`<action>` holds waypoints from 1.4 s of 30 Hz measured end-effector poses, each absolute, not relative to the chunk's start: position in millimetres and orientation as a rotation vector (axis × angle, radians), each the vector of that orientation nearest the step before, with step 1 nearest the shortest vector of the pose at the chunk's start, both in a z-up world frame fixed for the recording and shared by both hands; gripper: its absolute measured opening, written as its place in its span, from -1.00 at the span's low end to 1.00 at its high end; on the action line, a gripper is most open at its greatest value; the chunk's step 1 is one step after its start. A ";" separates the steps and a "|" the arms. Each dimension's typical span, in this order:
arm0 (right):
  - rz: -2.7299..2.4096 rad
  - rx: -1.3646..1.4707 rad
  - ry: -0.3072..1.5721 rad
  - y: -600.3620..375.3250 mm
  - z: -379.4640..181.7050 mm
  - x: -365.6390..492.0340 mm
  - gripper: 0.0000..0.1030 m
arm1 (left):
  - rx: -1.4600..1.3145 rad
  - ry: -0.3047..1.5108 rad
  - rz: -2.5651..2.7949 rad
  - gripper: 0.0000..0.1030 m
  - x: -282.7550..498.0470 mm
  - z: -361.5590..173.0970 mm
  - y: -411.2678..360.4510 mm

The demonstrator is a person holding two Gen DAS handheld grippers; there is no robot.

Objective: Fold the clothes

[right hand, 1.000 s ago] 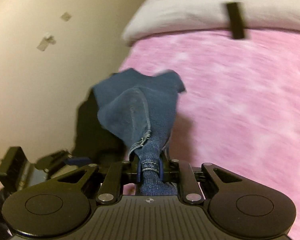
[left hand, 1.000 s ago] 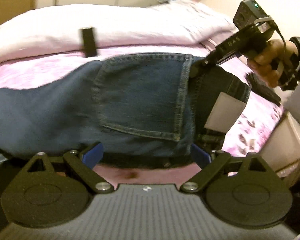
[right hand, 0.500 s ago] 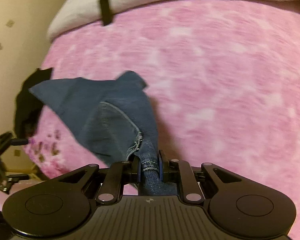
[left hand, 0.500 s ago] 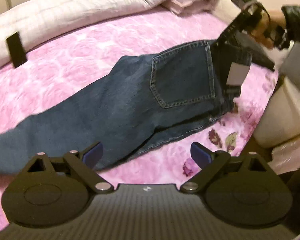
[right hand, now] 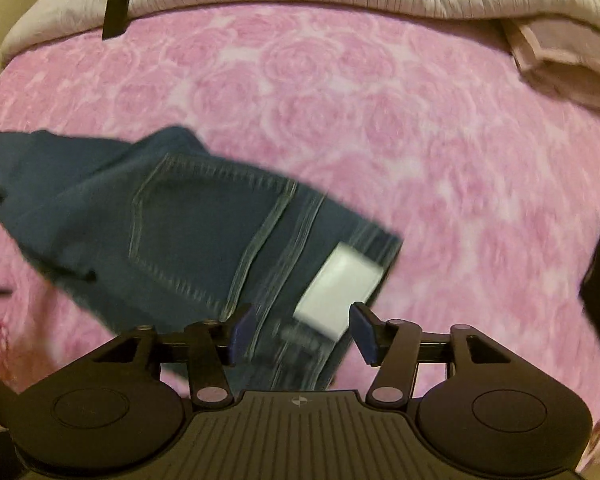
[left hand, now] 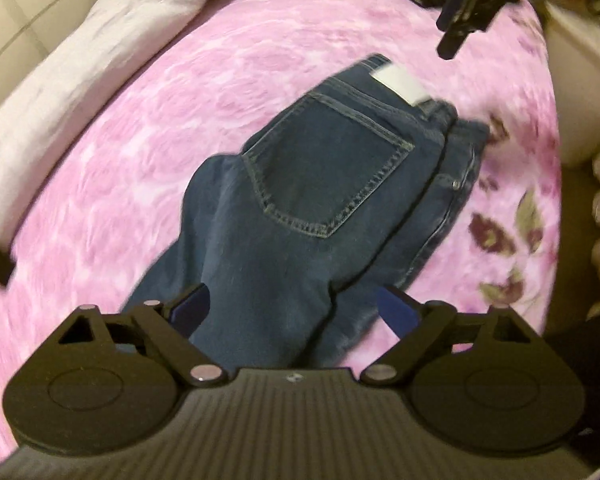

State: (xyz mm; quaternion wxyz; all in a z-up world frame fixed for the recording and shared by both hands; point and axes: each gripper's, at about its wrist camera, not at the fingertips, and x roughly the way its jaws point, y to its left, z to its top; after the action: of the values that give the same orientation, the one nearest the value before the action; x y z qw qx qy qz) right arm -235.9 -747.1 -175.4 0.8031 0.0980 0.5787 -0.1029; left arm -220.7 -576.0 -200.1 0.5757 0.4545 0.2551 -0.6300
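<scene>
Jeans are down flat on the pink bedspread for folding — my right gripper is opening off the waistband, left gripper closing slightly, nothing pinched, over the leg.

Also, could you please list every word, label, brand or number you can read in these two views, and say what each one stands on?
None can be read.
White patch on the waistband of the jeans: looks blank, and is blurred.
Small mark on the body of the left gripper: a symbol, no letters.
Same small mark on the right gripper, its jaws opening over the waistband: no letters.
</scene>
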 end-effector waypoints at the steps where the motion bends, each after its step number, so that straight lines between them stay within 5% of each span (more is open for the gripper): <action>1: -0.211 0.175 1.241 -737.2 -179.7 -241.9 0.08 | 1.103 0.541 -1.503 0.68 -225.1 -210.3 -580.0; 9: -0.067 -0.343 1.263 -668.6 -256.9 -261.9 0.09 | 1.446 0.113 -1.587 0.26 -248.6 -308.6 -580.9; 15: 0.093 -0.675 1.182 -658.2 -314.0 -268.0 0.10 | 1.495 0.113 -1.548 0.14 -242.1 -323.8 -583.2; 18: 0.174 -0.704 1.122 -669.7 -326.3 -271.6 0.01 | 1.532 0.182 -1.539 -0.79 -248.9 -319.2 -590.5; 19: 0.195 -0.673 1.109 -677.3 -323.5 -272.1 -0.30 | 1.545 0.203 -1.531 -0.89 -252.2 -314.9 -592.9; 22: 0.233 -0.565 1.086 -704.7 -295.2 -275.4 -0.67 | 1.466 0.240 -1.481 -0.90 -248.5 -274.7 -604.3; 31: 0.204 -0.362 0.903 -829.1 -146.6 -244.8 -0.73 | 1.272 0.237 -1.328 -0.92 -184.4 -136.7 -699.5; 36: 0.199 -0.347 0.882 -871.7 -142.9 -166.6 -0.74 | 1.291 0.215 -1.240 -0.89 -84.5 -150.0 -748.5; 39: 0.181 -0.330 0.905 -893.0 -157.6 -114.1 -0.73 | 1.297 0.234 -1.174 -0.61 -21.7 -180.5 -768.3; 41: 0.140 -0.283 0.940 -904.7 -174.1 -84.7 -0.61 | 1.279 0.294 -1.111 -0.24 7.9 -202.3 -783.9; 42: 0.097 -0.247 0.967 -910.7 -182.0 -71.1 -0.49 | 1.267 0.340 -1.085 -0.25 21.0 -212.7 -792.3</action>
State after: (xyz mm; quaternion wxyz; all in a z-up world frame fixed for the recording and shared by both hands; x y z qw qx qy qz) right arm -71.1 -910.7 -182.0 0.8768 -0.1183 0.4637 0.0463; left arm 21.0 -792.3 -212.7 0.6590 0.5597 0.1503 -0.4795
